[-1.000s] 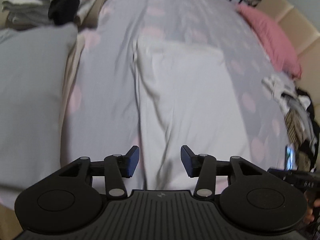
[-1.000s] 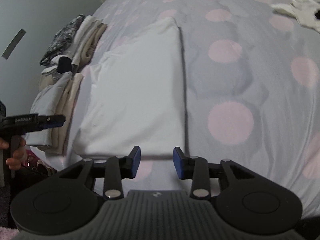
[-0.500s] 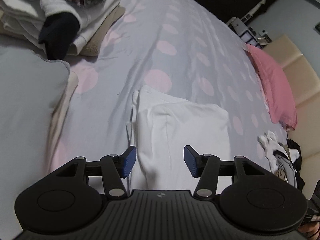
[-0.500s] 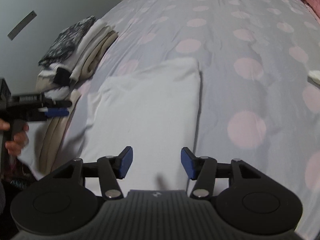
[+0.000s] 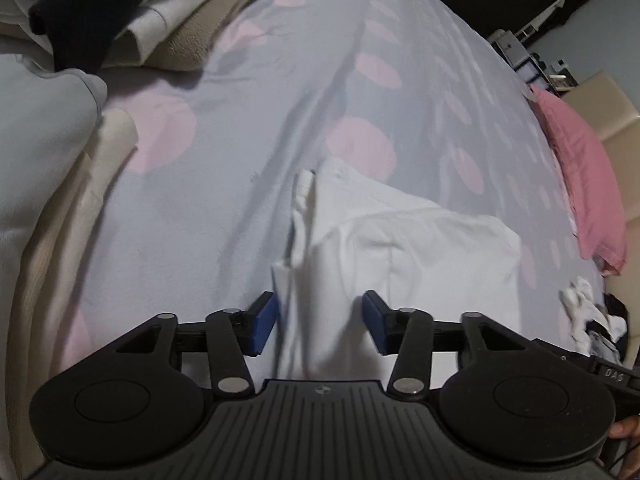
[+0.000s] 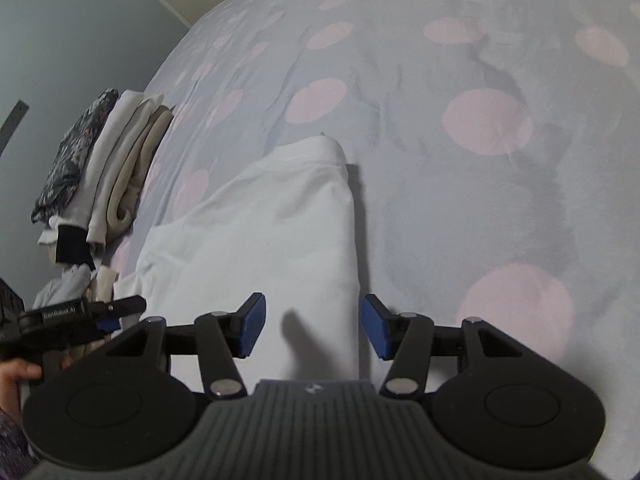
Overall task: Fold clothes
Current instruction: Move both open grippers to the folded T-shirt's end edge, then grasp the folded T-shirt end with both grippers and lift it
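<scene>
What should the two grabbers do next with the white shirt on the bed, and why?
Probably lower both and pinch the near edge of the white shirt. The left gripper and right gripper are open, one over each near corner, with nothing pinched yet. The left jaws have just been closing. The shirt is only partly folded.

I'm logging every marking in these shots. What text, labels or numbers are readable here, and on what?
"GenRobot.AI": white print on the left tool's black body, right wrist view.
"DAS": only partly legible, on the right tool's body at the left wrist view's edge.
Small white emblem on each tool's ribbed housing: a logo, no letters.
</scene>
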Motion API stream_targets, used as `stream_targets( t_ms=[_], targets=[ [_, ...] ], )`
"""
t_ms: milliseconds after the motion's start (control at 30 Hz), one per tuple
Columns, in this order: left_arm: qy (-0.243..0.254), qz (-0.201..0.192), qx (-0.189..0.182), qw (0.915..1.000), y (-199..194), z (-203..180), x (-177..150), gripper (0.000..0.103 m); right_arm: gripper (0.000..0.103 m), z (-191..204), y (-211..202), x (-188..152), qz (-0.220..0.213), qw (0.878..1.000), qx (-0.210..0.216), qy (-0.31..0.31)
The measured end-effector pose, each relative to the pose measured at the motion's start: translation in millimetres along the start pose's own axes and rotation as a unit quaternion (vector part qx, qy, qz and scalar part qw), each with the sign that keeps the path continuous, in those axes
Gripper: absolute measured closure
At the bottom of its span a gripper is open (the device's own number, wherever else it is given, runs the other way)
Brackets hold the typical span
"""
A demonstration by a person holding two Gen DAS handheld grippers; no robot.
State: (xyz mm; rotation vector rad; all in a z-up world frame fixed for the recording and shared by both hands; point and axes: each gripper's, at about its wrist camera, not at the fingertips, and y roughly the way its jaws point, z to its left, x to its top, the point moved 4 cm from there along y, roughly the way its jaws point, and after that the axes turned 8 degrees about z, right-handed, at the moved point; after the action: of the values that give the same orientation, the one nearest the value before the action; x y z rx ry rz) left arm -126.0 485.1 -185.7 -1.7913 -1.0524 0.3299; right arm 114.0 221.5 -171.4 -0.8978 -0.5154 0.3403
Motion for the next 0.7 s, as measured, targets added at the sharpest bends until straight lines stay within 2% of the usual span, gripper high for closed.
stream_targets(
  t_ms=[100, 200, 300, 367, 467, 700],
  targets=[
    [0.002, 0.002, -0.011, 0.9999, 5, 3, 2, 0.062, 0.048, -8, 13, 5, 0.003, 1.000, 0.004, 0.014],
    [0.014, -0.001, -0.018, 0.9997, 9, 4, 1, 0.068, 0.050, -14, 22, 8, -0.002, 0.999, 0.022, 0.032],
    [0.023, -0.005, -0.023, 0.9994, 11, 3, 0, 0.075, 0.063, -13, 28, 11, -0.007, 0.999, 0.031, 0.035],
    [0.030, -0.009, -0.026, 0.9992, 12, 0, 0, 0.084, 0.069, -14, 30, 11, -0.009, 0.999, 0.034, 0.036],
    [0.042, -0.015, -0.023, 0.9987, 11, -5, -1, 0.092, 0.082, -13, 28, 11, -0.015, 0.998, 0.043, 0.034],
    [0.062, -0.048, -0.031, 0.9964, -12, -21, -2, 0.094, 0.087, 12, 0, 10, -0.043, 0.997, 0.057, -0.012]
  ],
)
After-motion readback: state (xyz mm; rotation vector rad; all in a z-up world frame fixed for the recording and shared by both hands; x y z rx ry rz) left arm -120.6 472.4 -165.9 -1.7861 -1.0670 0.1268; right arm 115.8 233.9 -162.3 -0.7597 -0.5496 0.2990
